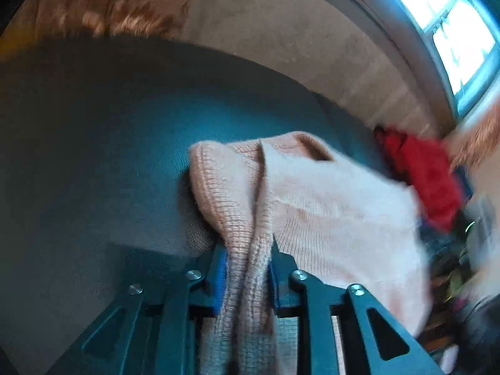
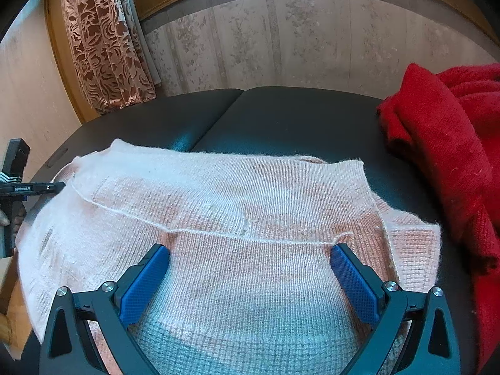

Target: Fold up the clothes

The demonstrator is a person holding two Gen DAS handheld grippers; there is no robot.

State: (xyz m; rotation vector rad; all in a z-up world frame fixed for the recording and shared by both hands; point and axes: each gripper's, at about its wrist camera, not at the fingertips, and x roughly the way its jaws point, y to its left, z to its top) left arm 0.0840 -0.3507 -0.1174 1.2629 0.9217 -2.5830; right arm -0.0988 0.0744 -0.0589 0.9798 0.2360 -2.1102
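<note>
Left tongs point(image 1: 248, 250) seemingly pinch a bunched pink sweater point(image 1: 328, 206) fold; right tongs point(image 2: 250, 257) hover spread above it.

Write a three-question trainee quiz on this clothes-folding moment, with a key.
1. True or false: the right gripper is clamped on the pink sweater.
2. What does the left gripper hold between its pads?
3. The red garment in the right wrist view lies: A) under the pink sweater, B) to the right of it on the dark surface, C) in the right gripper.

Key: 1 false, its jaws stand wide open above the knit; 2 a bunched fold of the pink sweater; 3 B.
</note>
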